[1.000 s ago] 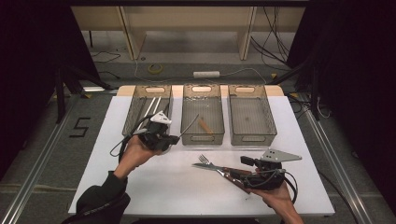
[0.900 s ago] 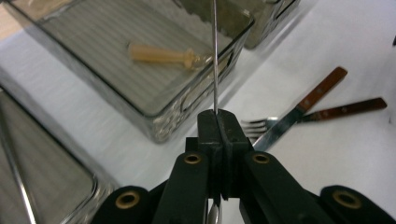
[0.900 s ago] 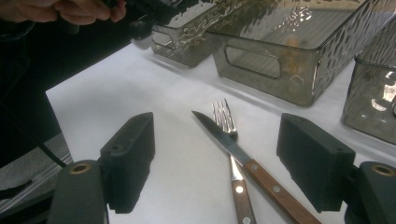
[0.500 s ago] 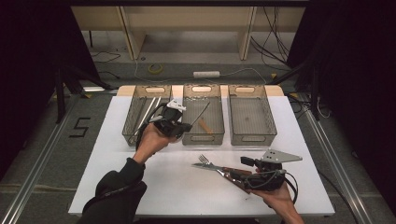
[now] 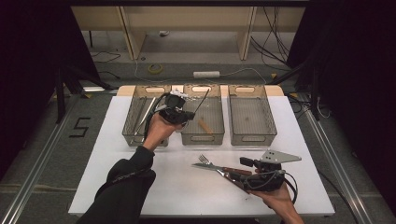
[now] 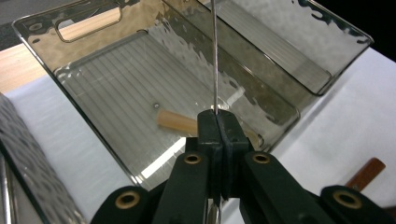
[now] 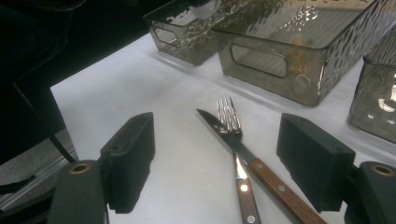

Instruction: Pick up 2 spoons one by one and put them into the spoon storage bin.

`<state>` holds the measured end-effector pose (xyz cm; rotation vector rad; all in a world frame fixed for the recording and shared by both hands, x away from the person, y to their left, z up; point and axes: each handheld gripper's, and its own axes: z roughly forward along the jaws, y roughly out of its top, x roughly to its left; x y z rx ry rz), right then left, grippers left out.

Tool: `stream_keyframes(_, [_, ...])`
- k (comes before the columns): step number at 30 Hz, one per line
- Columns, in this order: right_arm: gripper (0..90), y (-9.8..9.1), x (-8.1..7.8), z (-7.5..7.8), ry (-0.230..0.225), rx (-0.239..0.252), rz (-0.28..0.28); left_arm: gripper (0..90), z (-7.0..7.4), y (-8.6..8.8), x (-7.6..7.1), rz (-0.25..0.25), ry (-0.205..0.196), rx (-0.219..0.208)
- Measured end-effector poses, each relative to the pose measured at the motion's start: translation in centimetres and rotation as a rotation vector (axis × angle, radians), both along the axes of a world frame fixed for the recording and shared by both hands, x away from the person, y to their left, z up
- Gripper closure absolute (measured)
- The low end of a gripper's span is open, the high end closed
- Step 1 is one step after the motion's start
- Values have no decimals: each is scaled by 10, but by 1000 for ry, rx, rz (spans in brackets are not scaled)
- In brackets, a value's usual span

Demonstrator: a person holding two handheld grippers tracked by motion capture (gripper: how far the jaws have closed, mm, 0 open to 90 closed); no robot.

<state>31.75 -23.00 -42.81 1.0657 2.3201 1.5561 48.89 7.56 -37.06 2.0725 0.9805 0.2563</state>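
The left claw point(image 5: 187, 115) is clamped on a thin metal blade point(image 6: 215, 51), most likely a knife seen edge-on, and holds it over the middle bin point(image 5: 202, 115) of three clear bins at the far side of the white desk point(image 5: 107, 163). In the left gripper view the blade rises straight out of the pinched pads, with a wooden-handled piece point(image 6: 176, 122) lying on the bin floor just below. The right claw point(image 7: 229, 161) stands apart and holds nothing, low over a fork point(image 7: 229, 116) and a wood-handled knife point(image 7: 252, 165) that lie crossed on the desk near the front edge. The main risk is the thin blade: gripped only across its narrow flat, it could pivot or slip between the pads if the hand tilts, and drop against the bin wall or outside it rather than onto the floor. Letting go from too high could make it bounce onto the piece already inside. On the right, the crossed fork and knife touch, so closing on one may drag or flick the other across the desk.
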Motion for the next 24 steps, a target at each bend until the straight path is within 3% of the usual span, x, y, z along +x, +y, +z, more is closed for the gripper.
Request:
stream_keyframes(13, [290,0,0,0,0,3,2,888,-1,-13,16,41,5,-31])
stream_keyframes(24, [290,1,-1,0,1,1,8,887,-15,-17,27,89,35,-56])
